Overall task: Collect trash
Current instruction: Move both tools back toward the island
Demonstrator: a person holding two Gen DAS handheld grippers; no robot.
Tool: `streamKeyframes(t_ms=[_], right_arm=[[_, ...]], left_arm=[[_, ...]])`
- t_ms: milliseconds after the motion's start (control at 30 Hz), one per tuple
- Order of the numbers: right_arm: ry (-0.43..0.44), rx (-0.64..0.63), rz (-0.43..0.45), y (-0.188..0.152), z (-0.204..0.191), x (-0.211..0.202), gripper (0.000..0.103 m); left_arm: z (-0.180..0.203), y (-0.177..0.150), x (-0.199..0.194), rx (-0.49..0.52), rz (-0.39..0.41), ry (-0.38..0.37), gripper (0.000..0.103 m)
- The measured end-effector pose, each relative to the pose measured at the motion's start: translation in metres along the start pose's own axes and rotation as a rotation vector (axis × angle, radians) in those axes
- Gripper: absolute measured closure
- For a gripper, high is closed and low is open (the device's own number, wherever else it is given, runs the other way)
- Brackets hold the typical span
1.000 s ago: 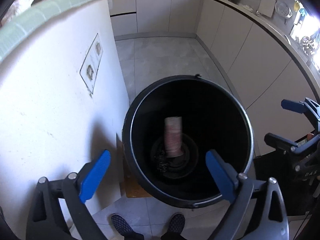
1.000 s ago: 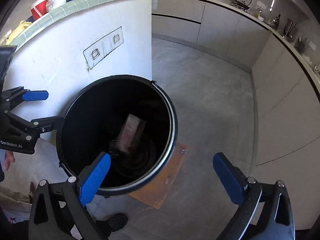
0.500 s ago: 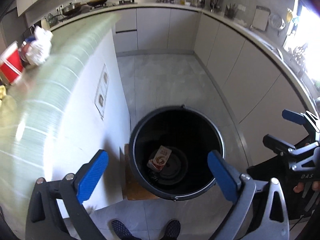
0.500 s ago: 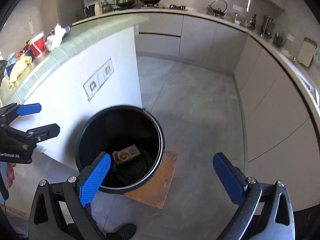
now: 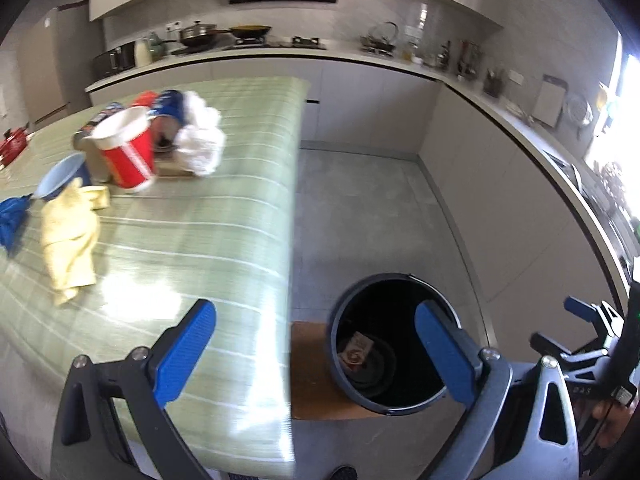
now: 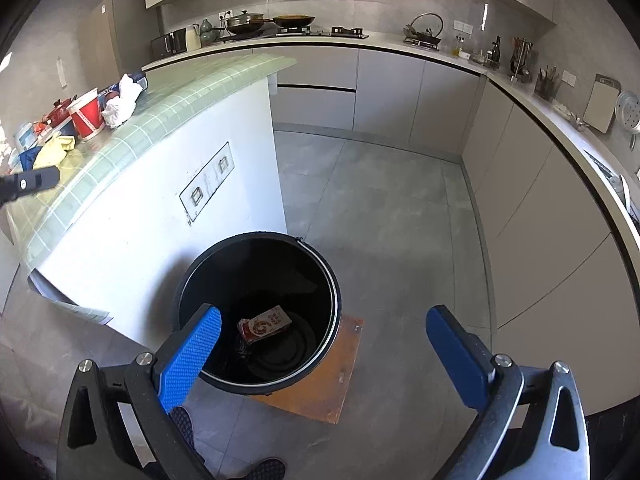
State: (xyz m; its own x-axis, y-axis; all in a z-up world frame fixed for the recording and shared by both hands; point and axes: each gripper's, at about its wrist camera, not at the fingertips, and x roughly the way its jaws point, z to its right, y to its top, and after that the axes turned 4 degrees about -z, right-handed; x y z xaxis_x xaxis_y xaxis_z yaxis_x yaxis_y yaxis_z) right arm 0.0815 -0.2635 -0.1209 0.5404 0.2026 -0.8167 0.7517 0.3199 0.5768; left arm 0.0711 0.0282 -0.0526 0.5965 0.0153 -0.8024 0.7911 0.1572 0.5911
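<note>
— where are you in the job?

— between pieces, i reckon. my left claw (image 5: 316, 344) is spread wide with nothing between its pads, and my right claw (image 6: 324, 344) is just as wide and just as empty. neither touches anything.

— and the bin?

— the black bin (image 6: 256, 240) is my marker. it stands on a brown board (image 6: 332, 384) on the floor, hard against the white side of the worktop (image 5: 200, 216). one small carton (image 6: 265, 325) lies flat at its bottom, so one piece looks done. my right claw hangs above the bin; my left is up over the worktop's near corner, beside the bin.

— what's left?

— up and left of the bin, on the worktop: nearest, a yellow cloth (image 5: 70, 236) with a blue rag (image 5: 12, 220) beside it. further from the bin, a red paper cup (image 5: 126, 152), crumpled white paper (image 5: 200, 142) touching the things behind it, and a blue can (image 5: 168, 106).

— next move?

— probably carry the left claw out over the worktop, away from the bin, straddle one piece, close, and bring it back. the crumpled paper should squash easily; the cup may tip.
</note>
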Motion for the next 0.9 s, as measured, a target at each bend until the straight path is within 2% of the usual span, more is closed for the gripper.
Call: streamKeyframes(t_ms=[133, 267, 367, 600, 800, 900], right_arm=[[-0.006, -0.004, 0.001, 0.004, -0.009, -0.008, 0.0], [0.039, -0.016, 0.017, 0.017, -0.03, -0.019, 0.0], [0.07, -0.047, 0.038, 0.03, -0.059, -0.028, 0.0], [0.142, -0.149, 0.068, 0.059, -0.156, -0.03, 0.0], [0.152, -0.15, 0.101, 0.082, -0.226, -0.032, 0.0], [0.148, -0.116, 0.073, 0.096, -0.259, -0.023, 0.0]], left_arm=[[-0.022, -0.006, -0.011, -0.034, 0.01, 0.008, 0.002], [-0.048, -0.015, -0.024, -0.052, 0.013, 0.036, 0.002], [-0.078, -0.022, -0.041, -0.084, 0.04, 0.083, 0.002], [-0.159, -0.028, -0.062, -0.182, 0.068, 0.18, 0.002], [-0.224, -0.029, -0.06, -0.18, 0.048, 0.191, 0.003], [-0.255, -0.02, -0.053, -0.164, 0.047, 0.173, 0.004]])
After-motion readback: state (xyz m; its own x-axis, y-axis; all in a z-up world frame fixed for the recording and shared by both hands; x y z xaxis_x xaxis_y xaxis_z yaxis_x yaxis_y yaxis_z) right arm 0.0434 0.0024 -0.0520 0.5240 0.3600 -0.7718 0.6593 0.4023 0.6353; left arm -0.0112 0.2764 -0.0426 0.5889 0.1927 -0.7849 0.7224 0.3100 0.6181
